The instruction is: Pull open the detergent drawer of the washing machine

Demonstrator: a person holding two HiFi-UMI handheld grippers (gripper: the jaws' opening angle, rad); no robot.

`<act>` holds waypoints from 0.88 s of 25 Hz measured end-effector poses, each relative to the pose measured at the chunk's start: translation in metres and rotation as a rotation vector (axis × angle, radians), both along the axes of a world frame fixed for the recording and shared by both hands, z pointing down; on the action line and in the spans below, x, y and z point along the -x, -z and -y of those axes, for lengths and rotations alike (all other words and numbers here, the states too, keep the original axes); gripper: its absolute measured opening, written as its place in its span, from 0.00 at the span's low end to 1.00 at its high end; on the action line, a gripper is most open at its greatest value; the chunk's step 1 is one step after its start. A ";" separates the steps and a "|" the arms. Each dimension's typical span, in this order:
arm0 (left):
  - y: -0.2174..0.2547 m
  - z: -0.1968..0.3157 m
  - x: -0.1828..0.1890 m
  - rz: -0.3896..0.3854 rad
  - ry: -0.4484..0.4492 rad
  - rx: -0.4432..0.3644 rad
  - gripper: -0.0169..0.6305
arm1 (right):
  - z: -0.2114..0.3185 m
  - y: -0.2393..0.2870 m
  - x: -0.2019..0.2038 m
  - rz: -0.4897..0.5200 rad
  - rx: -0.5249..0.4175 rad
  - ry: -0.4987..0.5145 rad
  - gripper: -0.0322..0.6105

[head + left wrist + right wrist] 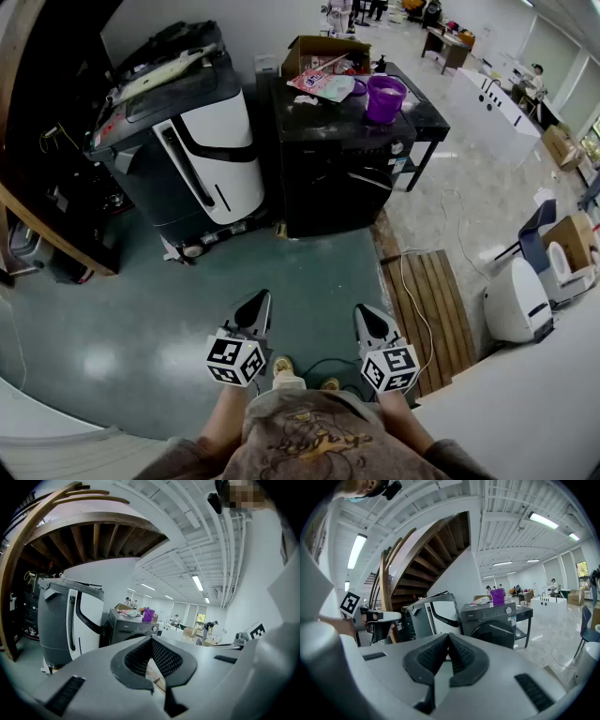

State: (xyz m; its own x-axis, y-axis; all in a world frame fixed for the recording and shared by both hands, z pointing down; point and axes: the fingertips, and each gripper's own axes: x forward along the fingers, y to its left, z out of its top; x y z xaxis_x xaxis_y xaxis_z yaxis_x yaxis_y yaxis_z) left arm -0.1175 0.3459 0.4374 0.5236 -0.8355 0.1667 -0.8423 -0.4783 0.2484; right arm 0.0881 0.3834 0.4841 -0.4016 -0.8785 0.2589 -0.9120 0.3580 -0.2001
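Green floor point(141, 309); washing machine point(328, 178) front in shadow

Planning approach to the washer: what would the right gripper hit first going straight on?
Probably the front of the washing machine; nothing stands between it and the right gripper, though depth is unclear and the floor might come first.

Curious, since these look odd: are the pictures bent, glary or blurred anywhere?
Head view: straight lines bow outward; lights glare on the green floor. Left gripper view: dark rounded corners, mosaic patch top right. Right gripper view: ceiling lights blow out white.
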 end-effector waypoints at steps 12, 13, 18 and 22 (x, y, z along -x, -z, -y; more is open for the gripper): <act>0.005 0.014 0.020 -0.027 -0.014 -0.010 0.06 | 0.013 0.005 0.025 0.004 0.001 -0.003 0.06; 0.005 0.017 0.023 -0.027 -0.021 -0.012 0.06 | 0.016 0.005 0.029 0.003 -0.003 -0.008 0.06; 0.001 0.029 0.041 -0.032 -0.053 -0.020 0.06 | 0.026 0.007 0.051 0.001 -0.024 -0.037 0.06; 0.000 0.039 0.051 -0.024 -0.074 -0.023 0.06 | 0.031 0.004 0.063 0.002 -0.017 -0.051 0.06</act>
